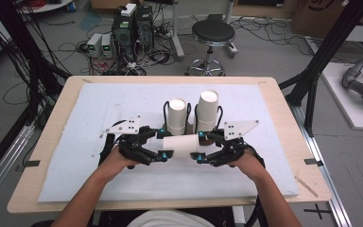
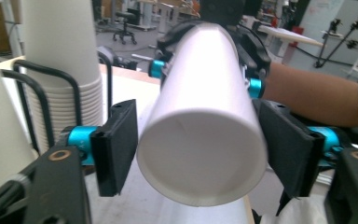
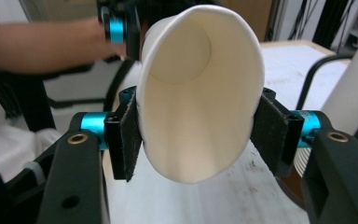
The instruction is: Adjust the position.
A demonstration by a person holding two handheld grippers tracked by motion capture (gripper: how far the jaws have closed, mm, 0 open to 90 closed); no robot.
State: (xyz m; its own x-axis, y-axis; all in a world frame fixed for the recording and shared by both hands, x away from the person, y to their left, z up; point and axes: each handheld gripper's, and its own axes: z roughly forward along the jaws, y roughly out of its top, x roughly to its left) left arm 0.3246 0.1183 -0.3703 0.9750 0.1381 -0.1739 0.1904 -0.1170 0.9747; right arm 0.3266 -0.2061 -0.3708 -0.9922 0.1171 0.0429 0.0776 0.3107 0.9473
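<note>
The pale grey foam mat (image 1: 99,156) covers the wooden table (image 1: 56,104); two wire racks hold stacks of white paper cups (image 1: 207,109) at its far middle. Just in front of them, a single white paper cup (image 1: 182,143) lies level in the air between both tools. The right gripper (image 3: 193,128) pinches its open rim, squeezing it oval. The left gripper (image 2: 193,147) has its jaws slightly apart around the cup's closed base, the pads barely clear. To go on cleanly, the right grip should probably stay light, so the rim doesn't crease.
</note>
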